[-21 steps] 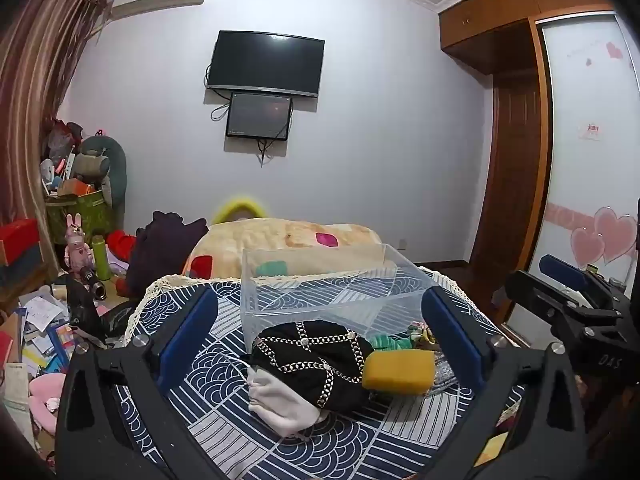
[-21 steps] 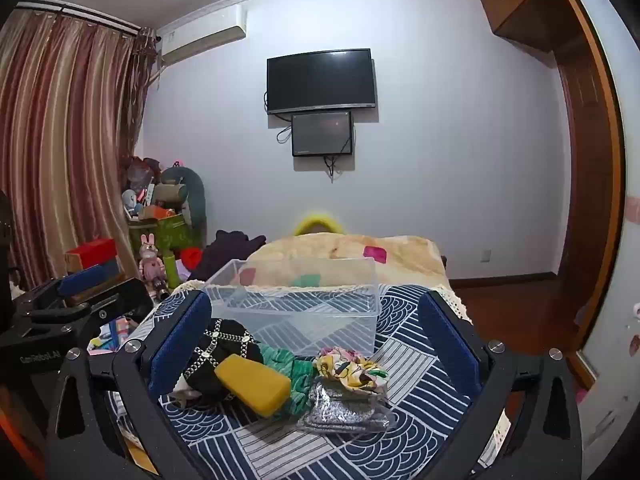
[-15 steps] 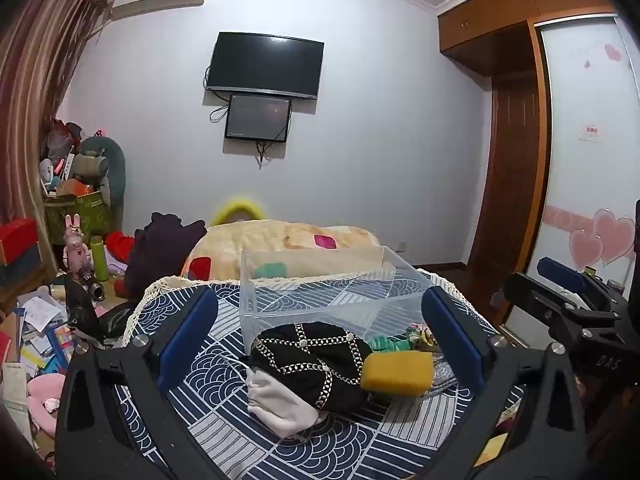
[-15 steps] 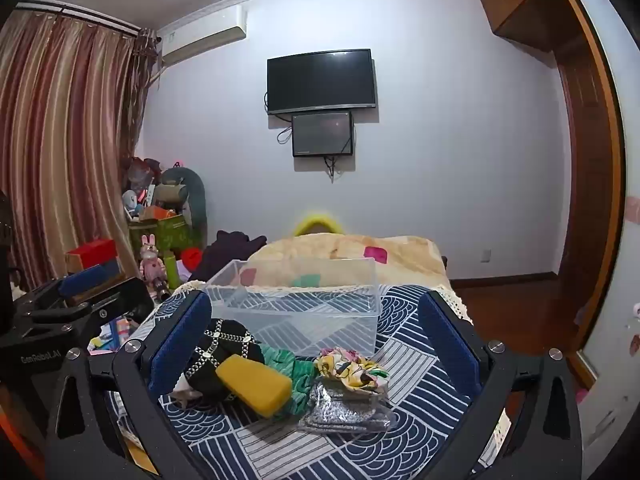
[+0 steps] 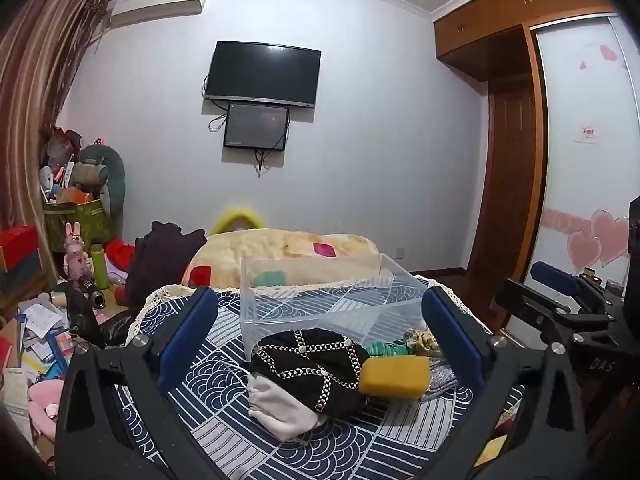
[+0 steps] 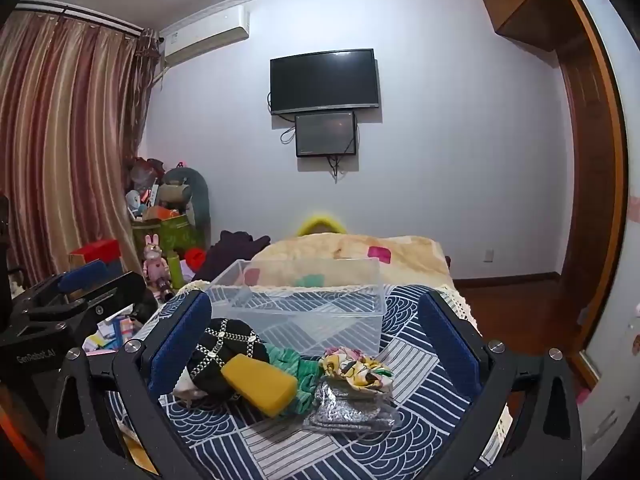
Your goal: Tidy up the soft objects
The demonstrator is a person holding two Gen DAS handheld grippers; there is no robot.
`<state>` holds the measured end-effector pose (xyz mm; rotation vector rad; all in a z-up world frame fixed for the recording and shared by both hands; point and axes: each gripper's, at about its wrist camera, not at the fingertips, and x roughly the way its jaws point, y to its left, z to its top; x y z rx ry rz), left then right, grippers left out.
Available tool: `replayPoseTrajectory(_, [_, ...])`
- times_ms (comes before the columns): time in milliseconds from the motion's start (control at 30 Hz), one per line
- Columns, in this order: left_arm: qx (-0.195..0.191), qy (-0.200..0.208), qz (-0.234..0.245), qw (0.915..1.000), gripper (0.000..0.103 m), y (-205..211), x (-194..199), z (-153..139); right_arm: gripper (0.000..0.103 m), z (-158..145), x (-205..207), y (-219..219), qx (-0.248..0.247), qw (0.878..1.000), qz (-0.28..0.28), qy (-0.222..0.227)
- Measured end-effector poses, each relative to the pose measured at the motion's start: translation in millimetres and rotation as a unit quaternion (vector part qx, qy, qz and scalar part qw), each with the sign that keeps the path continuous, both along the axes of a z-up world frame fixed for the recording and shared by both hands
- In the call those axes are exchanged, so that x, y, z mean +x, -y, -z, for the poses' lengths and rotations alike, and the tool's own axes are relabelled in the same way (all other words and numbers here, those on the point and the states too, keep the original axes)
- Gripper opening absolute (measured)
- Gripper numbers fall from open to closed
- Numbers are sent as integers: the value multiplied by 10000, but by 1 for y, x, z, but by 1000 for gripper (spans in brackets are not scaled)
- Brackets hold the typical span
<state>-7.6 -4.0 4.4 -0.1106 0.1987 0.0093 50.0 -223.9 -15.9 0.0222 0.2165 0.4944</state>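
A: Left tongs point(image 5: 320, 332) spread wide, nothing between the pads, hanging just short of the pile in front of the clear bin point(image 5: 320, 296). Right tongs point(image 6: 316, 336) likewise wide apart and bare.

B: Best start, probably: yellow sponge point(image 5: 394, 372), topmost, leaning on the black studded hat point(image 5: 310, 364). Come down square, pinch across the narrow side, lift straight, drop over the bin's near wall.

A: Light squeeze only; likely to spring back. Worth watching the hat's chain trim for snags.

B: From the left wrist: white cloth pouch point(image 5: 280, 410) plainly shown, tucked under the hat's near edge, farthest of the pile from the bin.

A: From the right wrist: pouch barely glimpsed behind the pad. Shown instead, green knit piece point(image 6: 296, 372) under the sponge point(image 6: 260, 384), floral scrunchie point(image 6: 356, 366) just before the bin's front wall, silver glitter pouch point(image 6: 348, 404) nearer than the scrunchie. Bin seemingly holding nothing yet.
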Motion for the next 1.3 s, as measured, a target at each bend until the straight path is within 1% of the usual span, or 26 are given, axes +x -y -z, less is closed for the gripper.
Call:
replayPoseTrajectory(800, [57, 41, 11, 10000, 103, 3, -2, -2, 103, -4, -3, 3, 82, 10000, -40, 32])
replayPoseTrajectory(967, [-4, 39, 52, 10000, 103, 3, -3, -2, 103, -4, -4, 3, 90, 9999, -47, 29])
replayPoseTrajectory(1300, [24, 57, 29, 10000, 103, 4, -4, -4, 103, -6, -7, 2, 87, 9999, -72, 66])
